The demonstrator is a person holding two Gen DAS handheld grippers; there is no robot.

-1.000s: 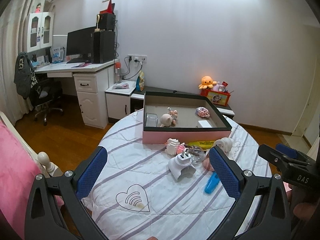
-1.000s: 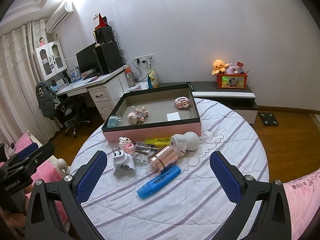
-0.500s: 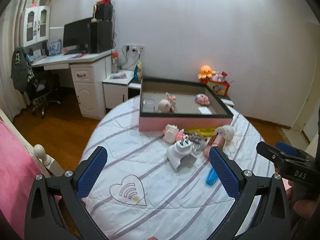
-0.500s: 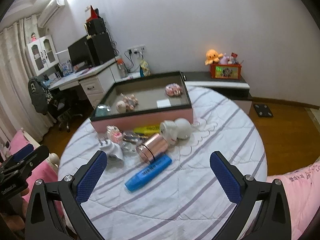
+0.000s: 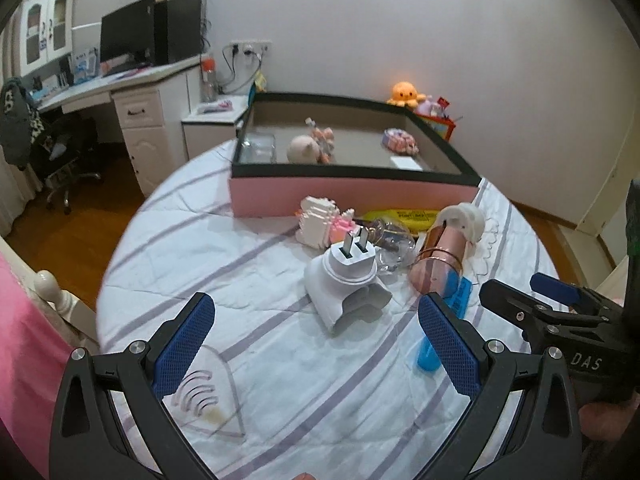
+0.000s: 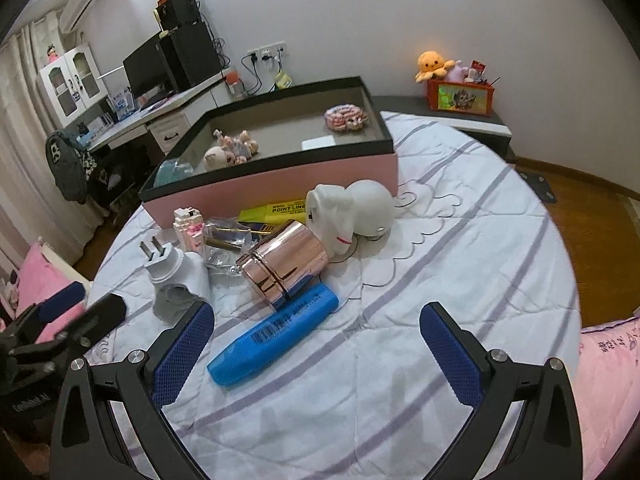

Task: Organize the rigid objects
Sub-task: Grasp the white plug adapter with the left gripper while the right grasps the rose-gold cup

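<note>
Table: round table (image 6: 460, 264) under a white quilted cloth with lavender stripes; carries everything below.
Box: wide shallow cardboard box with pink outer walls and black rim (image 6: 280, 182), (image 5: 352, 196); sits at 12 o'clock of the clutter, on the table's far half. Inside it: a pale round pig-like figurine (image 6: 216, 157), a pink crocheted piece (image 6: 346, 117), a flat white card (image 6: 318, 143), a clear item in the 9 o'clock corner (image 5: 259, 147).
Left gripper: black frame, blue ribbed pads (image 5: 316, 344); jaws spread wide, holding nothing, poised above the cloth with the white plug adapter between the pad lines, no contact.
Right gripper: same build (image 6: 316, 354); jaws spread wide, empty, the blue marker just ahead of its left pad.
Clutter: loose group just in front of the box's near wall.
White toy: rounded white plastic animal figure (image 6: 352, 210); at 3 o'clock of the group, touching the copper cylinder.
Blue marker: bright blue plastic highlighter with barcode label (image 6: 274, 340); at 6 o'clock of the group, lying flat, far end tucked under the copper cylinder.
Copper cylinder: shiny rose-copper metal canister (image 6: 282, 266), (image 5: 438, 260); on its side, centre of group.
Plug adapter: white two-prong plug adapter (image 5: 348, 276), (image 6: 176, 274); at 9 o'clock of the cylinder, prongs up.
Yellow marker: yellow highlighter reading POINT LINER (image 6: 276, 210); against the box wall, flat.
Clear piece: transparent plastic item (image 5: 390, 246); between adapter and cylinder, shape unclear.
Block figure: small white-and-pink brick-built figure (image 5: 320, 226); at 10 o'clock of the adapter, beside the box wall.
</note>
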